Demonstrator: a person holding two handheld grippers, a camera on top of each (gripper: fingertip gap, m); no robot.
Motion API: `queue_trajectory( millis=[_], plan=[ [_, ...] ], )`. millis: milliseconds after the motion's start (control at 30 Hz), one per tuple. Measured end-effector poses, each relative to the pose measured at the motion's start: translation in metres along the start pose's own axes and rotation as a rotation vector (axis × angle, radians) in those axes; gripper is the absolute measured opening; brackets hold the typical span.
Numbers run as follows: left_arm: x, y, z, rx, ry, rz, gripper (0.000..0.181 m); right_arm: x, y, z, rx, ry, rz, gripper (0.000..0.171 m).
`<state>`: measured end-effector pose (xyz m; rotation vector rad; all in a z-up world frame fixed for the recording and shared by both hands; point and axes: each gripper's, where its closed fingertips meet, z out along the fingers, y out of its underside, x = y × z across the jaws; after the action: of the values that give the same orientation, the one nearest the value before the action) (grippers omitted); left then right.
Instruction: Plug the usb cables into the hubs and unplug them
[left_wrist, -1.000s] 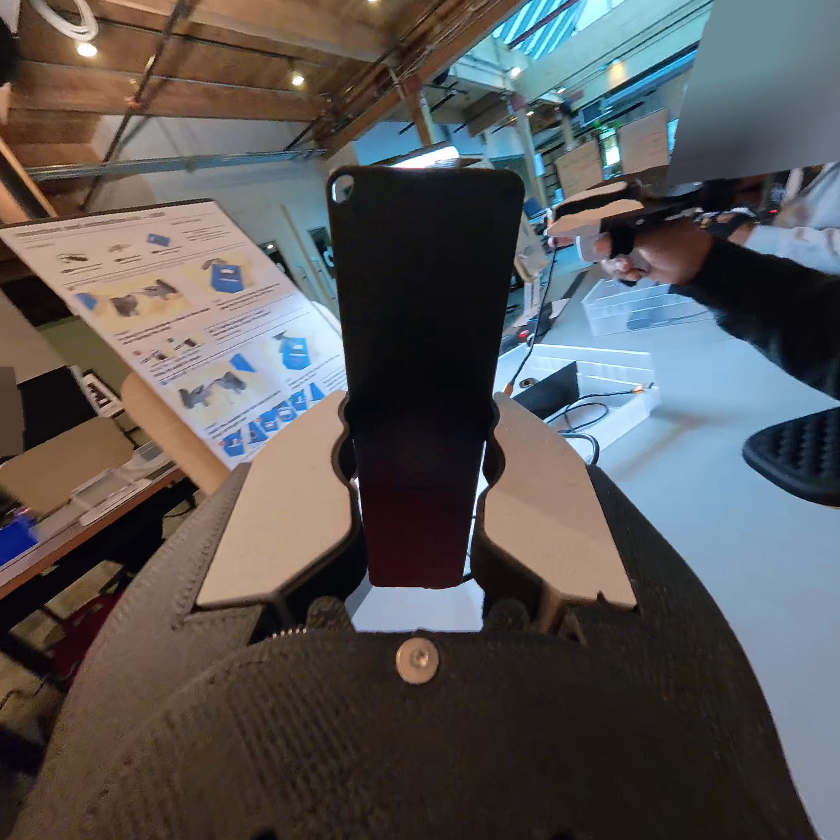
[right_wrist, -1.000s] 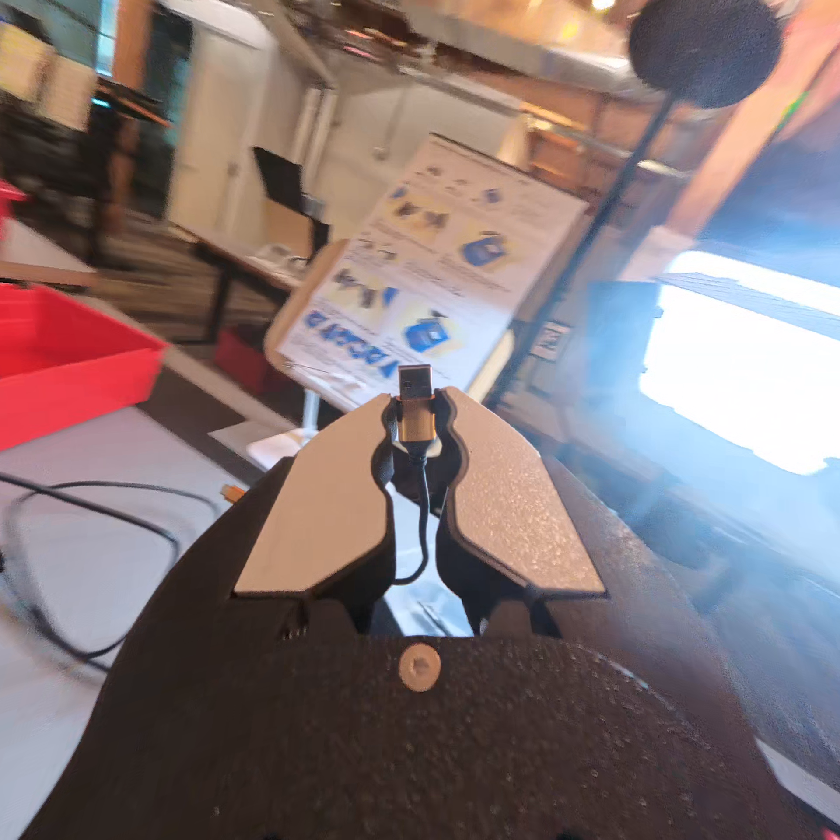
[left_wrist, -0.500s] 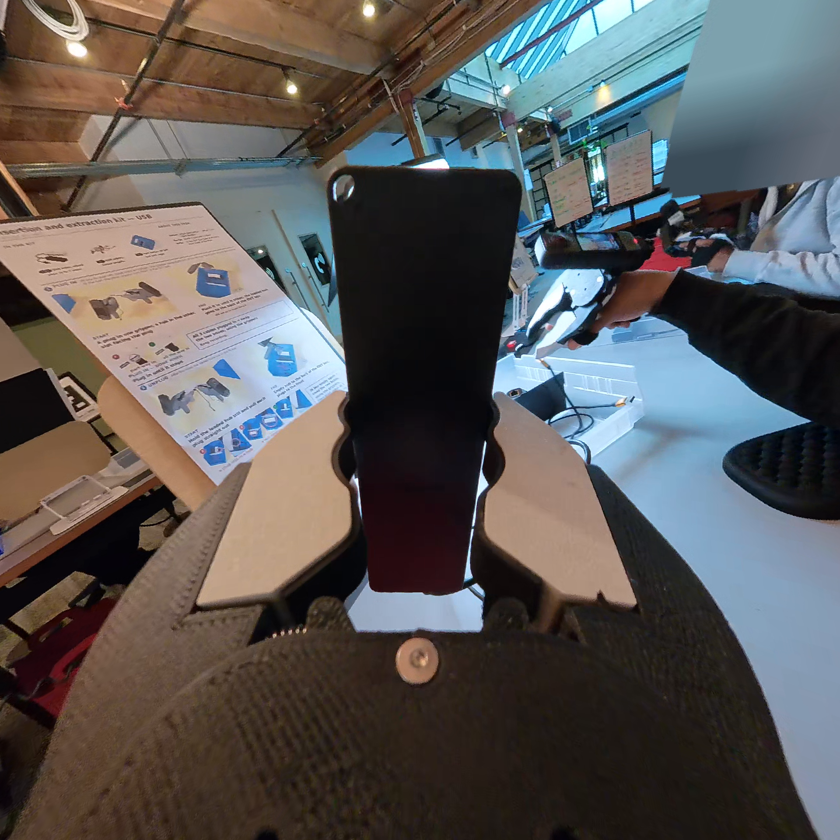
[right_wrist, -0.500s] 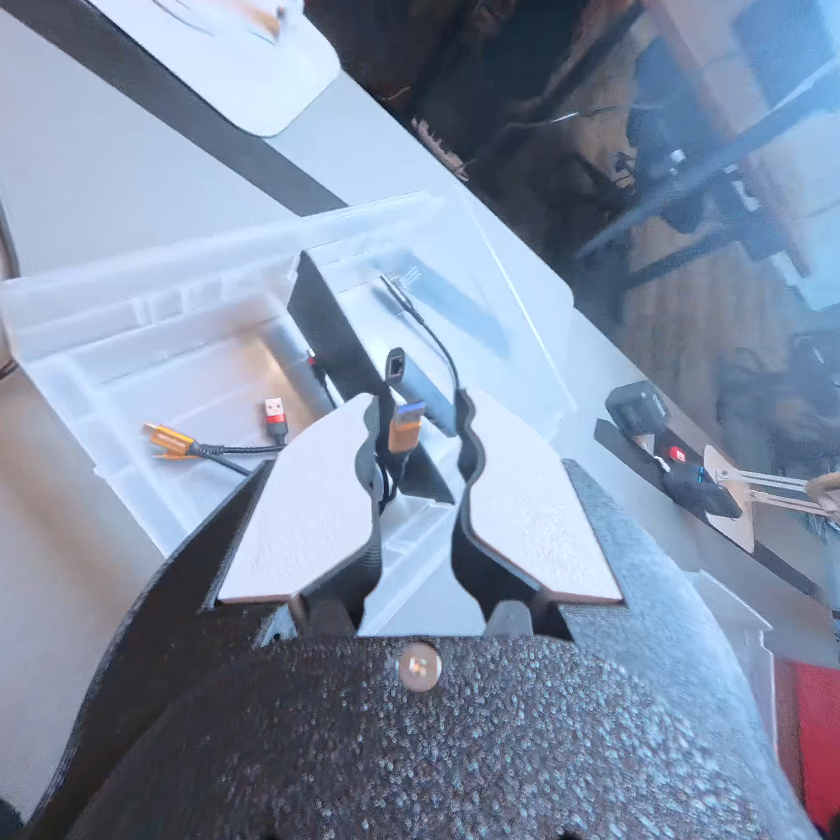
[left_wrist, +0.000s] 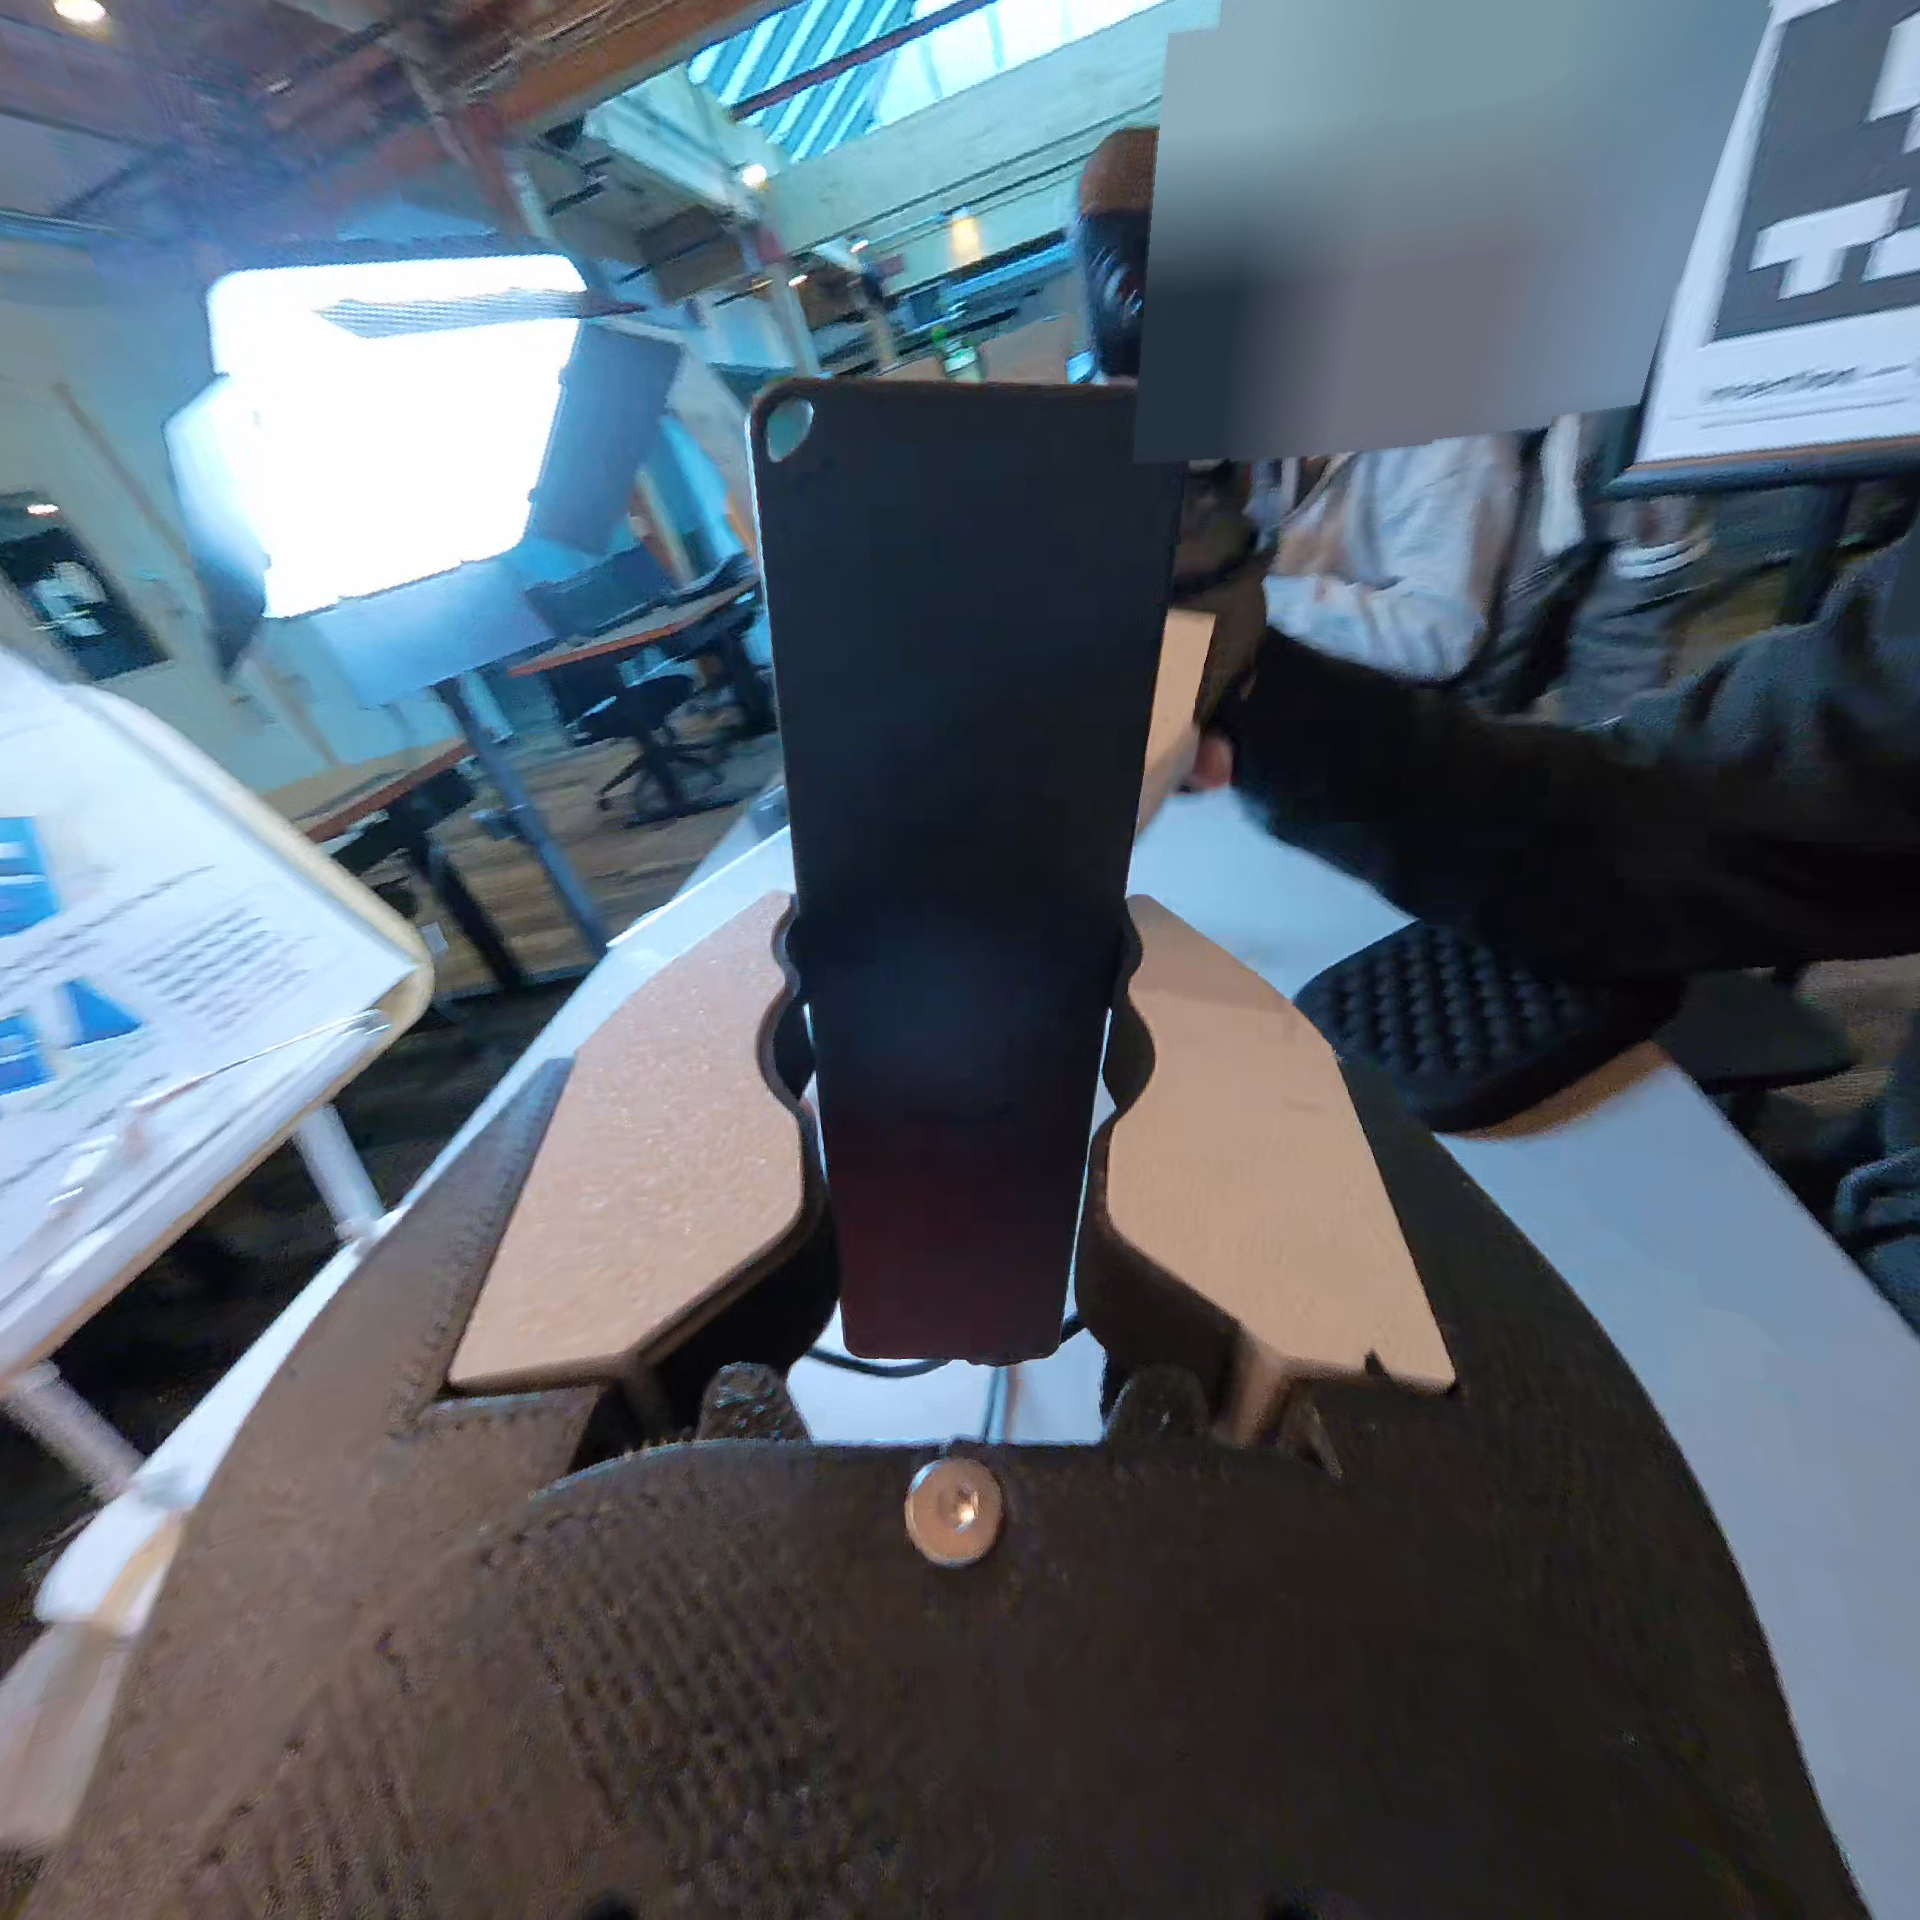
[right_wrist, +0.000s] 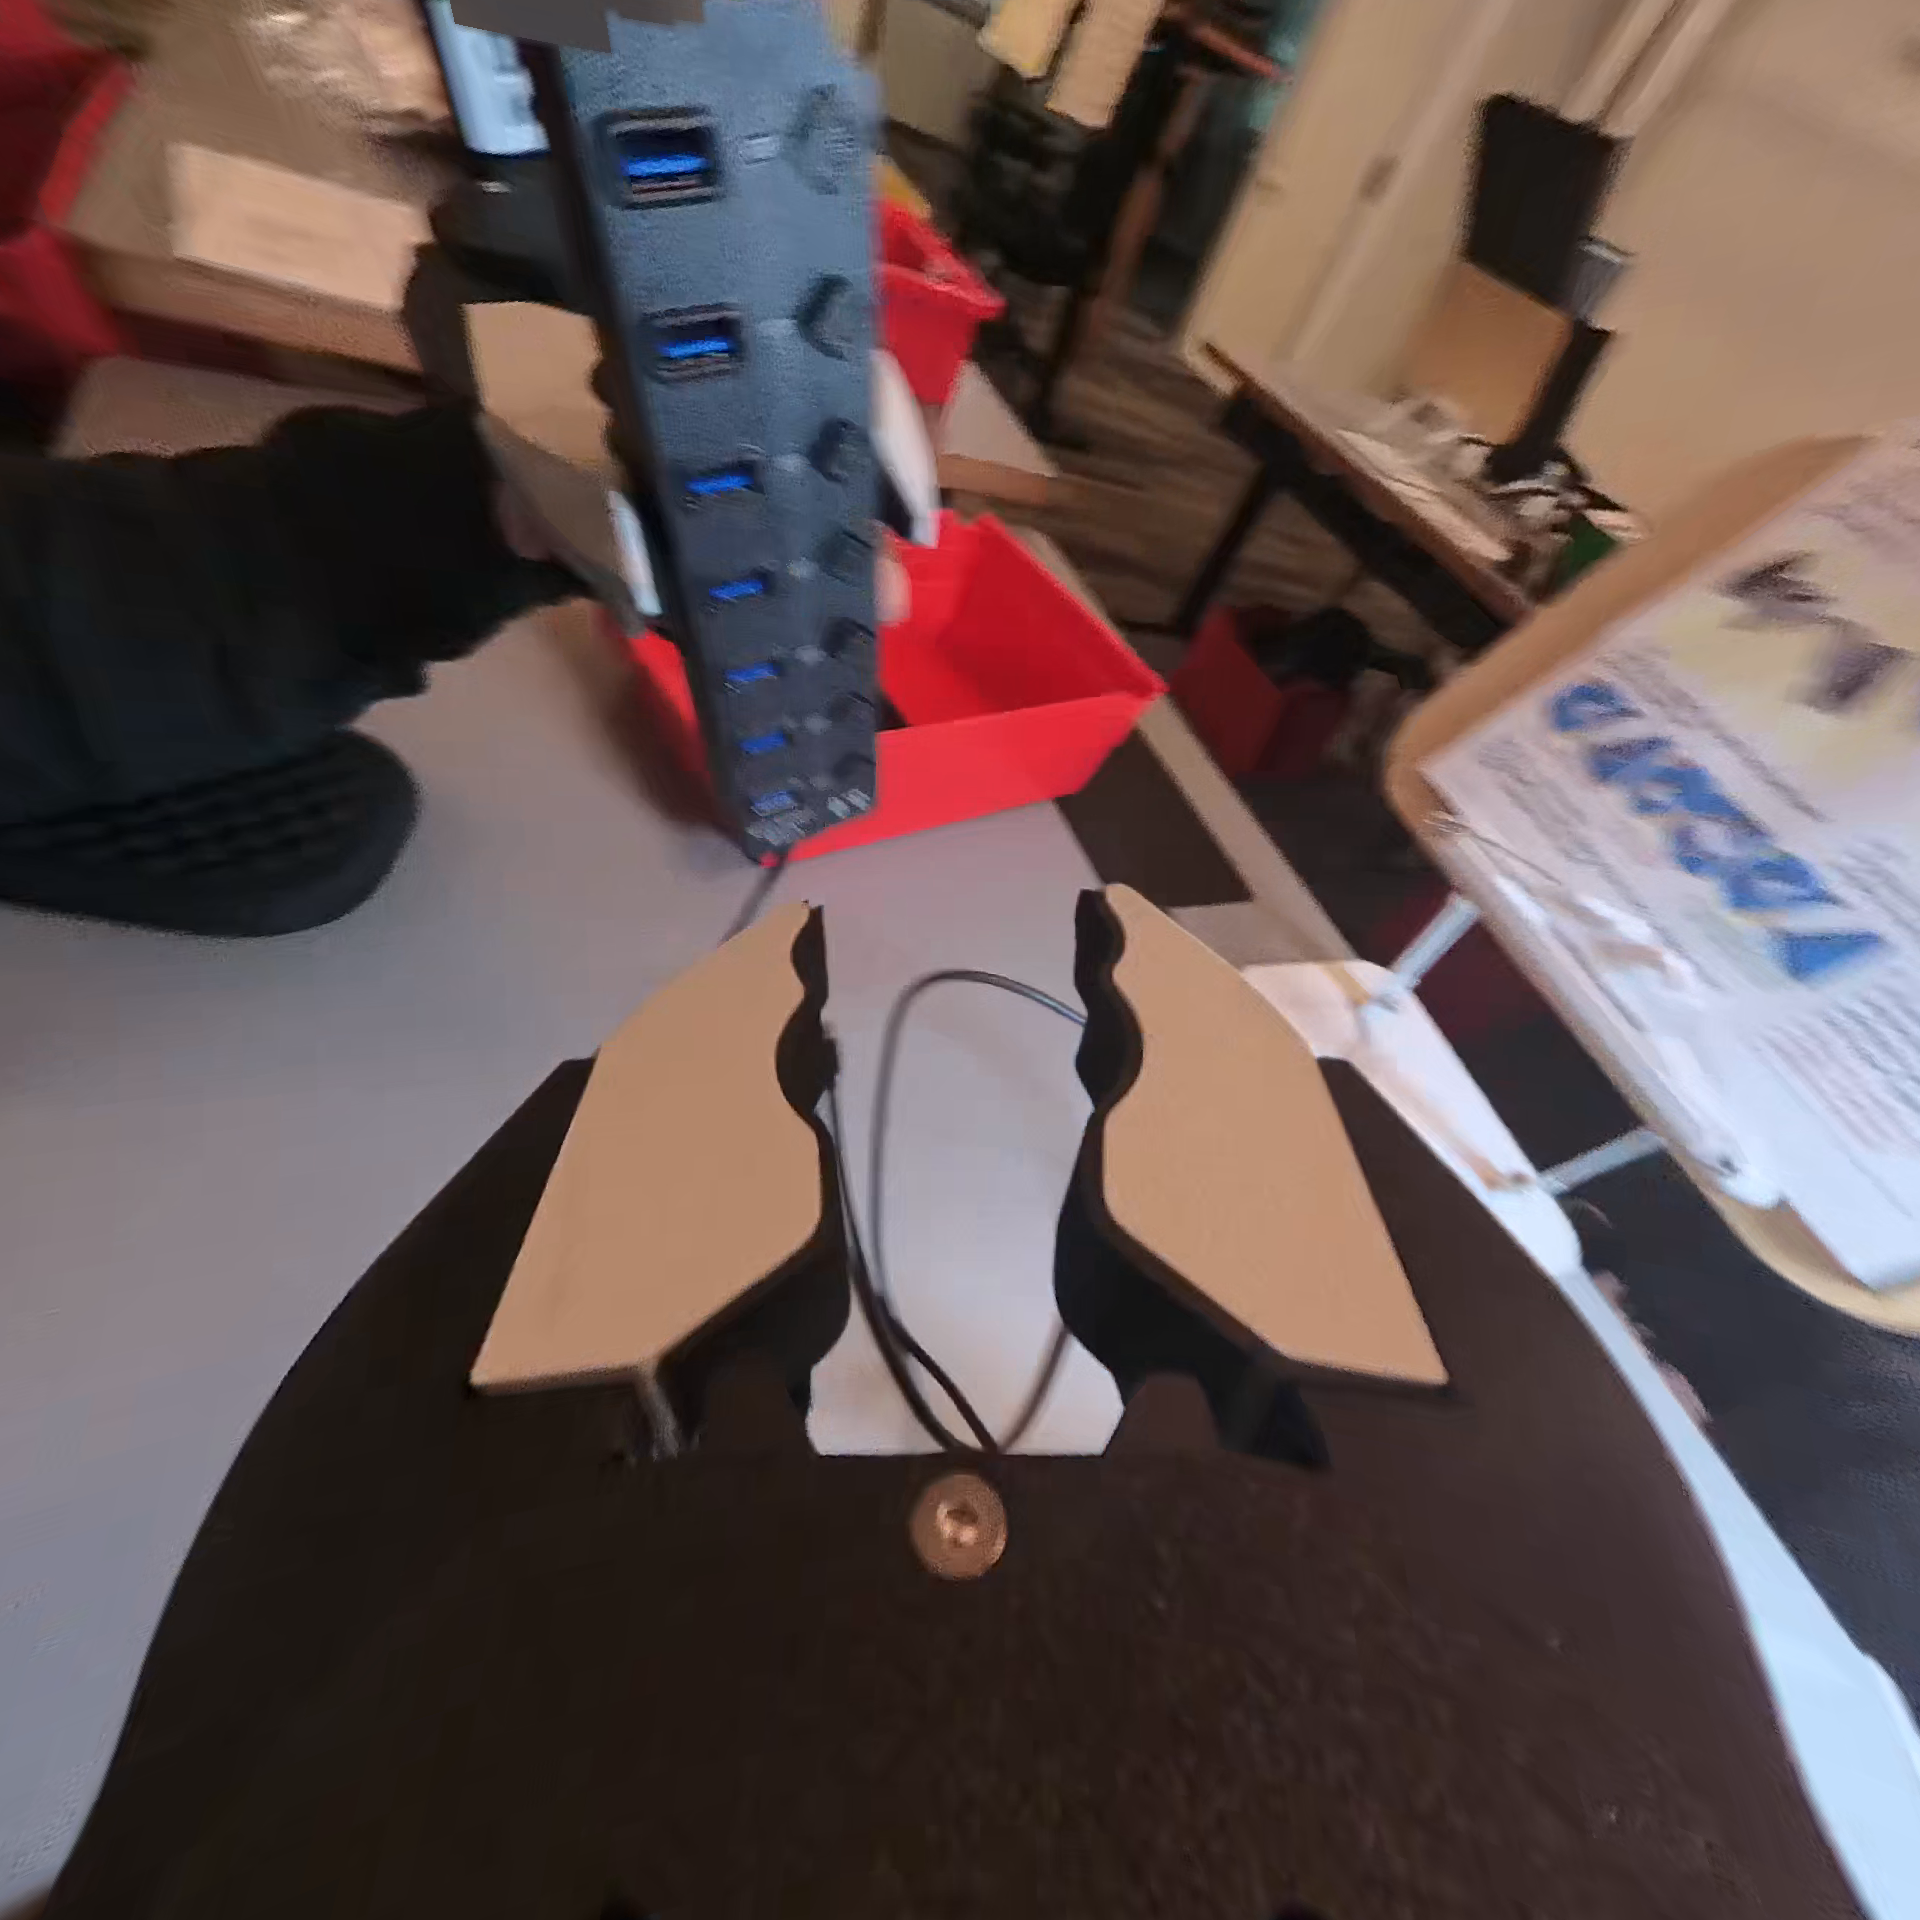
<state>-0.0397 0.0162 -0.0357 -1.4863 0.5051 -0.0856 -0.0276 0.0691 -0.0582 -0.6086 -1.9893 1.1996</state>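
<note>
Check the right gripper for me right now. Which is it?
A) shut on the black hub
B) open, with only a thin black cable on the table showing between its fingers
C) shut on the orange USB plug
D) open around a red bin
B: in the right wrist view the right gripper stands open with a wide gap, and only the thin black cable loops on the white table between its fingers; no plug is gripped.

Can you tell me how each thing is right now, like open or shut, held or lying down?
Left gripper: shut on the hub.
Long black USB hub: held upright off the table, blue ports showing, none with a plug in it.
Right gripper: open, holding nothing.
Thin black cable: loose, looping on the white table.
Red plastic bin: open-topped, standing on the table.
</note>
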Motion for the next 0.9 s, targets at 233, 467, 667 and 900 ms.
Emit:
queue_trajectory(
  millis=[233,467,667,900],
  plan=[
    [0.027,0.001,0.034,0.069,0.095,-0.010,0.055,-0.046,0.010,0.057,-0.003,-0.136,-0.047,0.056],
    [-0.003,0.009,0.021,0.011,-0.024,-0.058,0.054,-0.017,0.034,0.037,-0.167,-0.048,-0.062,0.054],
    [-0.039,-0.006,-0.031,0.081,-0.143,-0.100,0.053,-0.014,0.104,0.052,-0.435,-0.095,-0.013,0.054],
    [-0.058,-0.015,-0.071,0.070,-0.254,-0.091,0.045,-0.035,0.149,0.063,-0.607,-0.213,-0.019,0.054]
  ],
)
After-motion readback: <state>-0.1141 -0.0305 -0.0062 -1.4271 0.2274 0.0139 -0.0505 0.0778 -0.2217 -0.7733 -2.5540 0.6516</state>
